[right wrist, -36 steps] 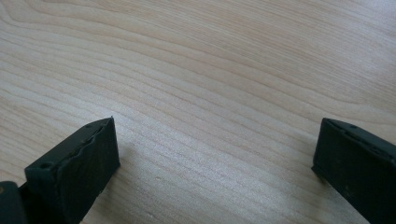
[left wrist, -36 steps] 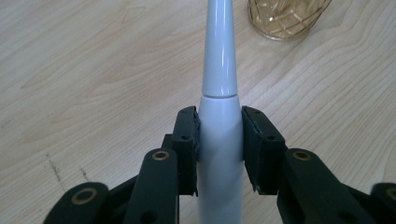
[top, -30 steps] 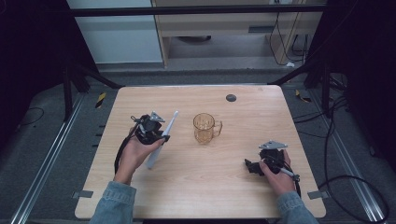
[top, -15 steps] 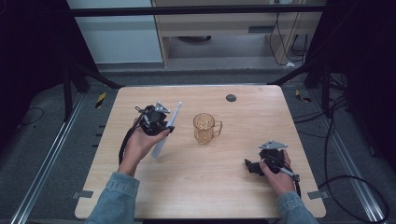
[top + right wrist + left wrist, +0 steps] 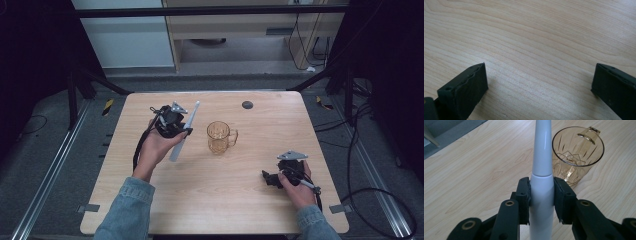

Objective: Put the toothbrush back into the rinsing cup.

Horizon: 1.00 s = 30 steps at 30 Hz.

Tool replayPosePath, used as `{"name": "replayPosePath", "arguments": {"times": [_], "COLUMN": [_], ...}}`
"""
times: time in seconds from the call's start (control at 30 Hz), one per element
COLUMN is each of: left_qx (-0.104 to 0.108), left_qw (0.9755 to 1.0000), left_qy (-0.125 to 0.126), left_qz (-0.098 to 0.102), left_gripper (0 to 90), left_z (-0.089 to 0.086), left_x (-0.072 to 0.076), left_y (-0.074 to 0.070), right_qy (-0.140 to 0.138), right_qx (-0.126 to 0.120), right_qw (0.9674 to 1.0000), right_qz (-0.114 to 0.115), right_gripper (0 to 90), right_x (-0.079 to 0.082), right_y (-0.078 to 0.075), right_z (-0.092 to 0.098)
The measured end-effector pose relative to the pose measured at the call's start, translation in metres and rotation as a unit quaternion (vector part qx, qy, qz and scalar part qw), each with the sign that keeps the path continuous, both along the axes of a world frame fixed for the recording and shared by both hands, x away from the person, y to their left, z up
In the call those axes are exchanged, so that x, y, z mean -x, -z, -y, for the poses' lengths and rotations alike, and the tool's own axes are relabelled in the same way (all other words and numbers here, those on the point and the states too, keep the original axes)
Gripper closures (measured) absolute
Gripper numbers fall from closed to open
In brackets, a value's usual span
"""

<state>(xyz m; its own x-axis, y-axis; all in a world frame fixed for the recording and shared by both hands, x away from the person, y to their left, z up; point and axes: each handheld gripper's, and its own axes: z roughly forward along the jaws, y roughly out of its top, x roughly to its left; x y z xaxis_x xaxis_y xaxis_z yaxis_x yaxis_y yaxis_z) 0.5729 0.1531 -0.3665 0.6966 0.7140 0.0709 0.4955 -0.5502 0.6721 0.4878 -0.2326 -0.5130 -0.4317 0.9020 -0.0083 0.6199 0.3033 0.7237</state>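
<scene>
So the left gripper has its jaws clamped on the fat lower body of a white toothbrush handle, holding it up off the surface, tilted with the thin neck pointing away toward the far side, just left of the mug. I'd guess the handle is light and totally stiff, but that glossy plastic looks slippery and it tapers, so gripping the thick part where the pads sit now seems like the right call; higher up on the narrow neck it'd probably swivel or slide. The mug looks like cut amber glass, so breakable and easy to tip if the handle bumps its rim. It stands upright, grip pointing right, near the middle of the surface, so well away from any edge. Plenty of open wood all round it, just a small dark disc near the far edge. The right gripper rests low at the near right, jaws spread wide with nothing between them, well apart from the mug.
</scene>
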Motion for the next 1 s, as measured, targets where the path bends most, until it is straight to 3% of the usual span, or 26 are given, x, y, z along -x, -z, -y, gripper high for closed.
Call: {"name": "replayPosePath", "arguments": {"times": [0.23,1.0], "left_qx": [0.023,0.025], "left_qw": [0.9997,0.9990], "left_qy": [-0.007,0.000], "left_qz": [0.004,0.037], "left_gripper": [67.6,67.6], "left_z": [-0.001,0.016], "left_x": [-0.006,-0.005], "left_y": [-0.006,-0.041], "right_qy": [0.000,0.000], "right_qx": [0.000,-0.003], "right_qw": [1.0000,1.0000], "right_qz": [0.000,-0.002], "right_gripper": [0.4,0.5], "right_x": [0.000,0.001], "right_y": [0.000,0.000], "right_z": [0.000,0.000]}}
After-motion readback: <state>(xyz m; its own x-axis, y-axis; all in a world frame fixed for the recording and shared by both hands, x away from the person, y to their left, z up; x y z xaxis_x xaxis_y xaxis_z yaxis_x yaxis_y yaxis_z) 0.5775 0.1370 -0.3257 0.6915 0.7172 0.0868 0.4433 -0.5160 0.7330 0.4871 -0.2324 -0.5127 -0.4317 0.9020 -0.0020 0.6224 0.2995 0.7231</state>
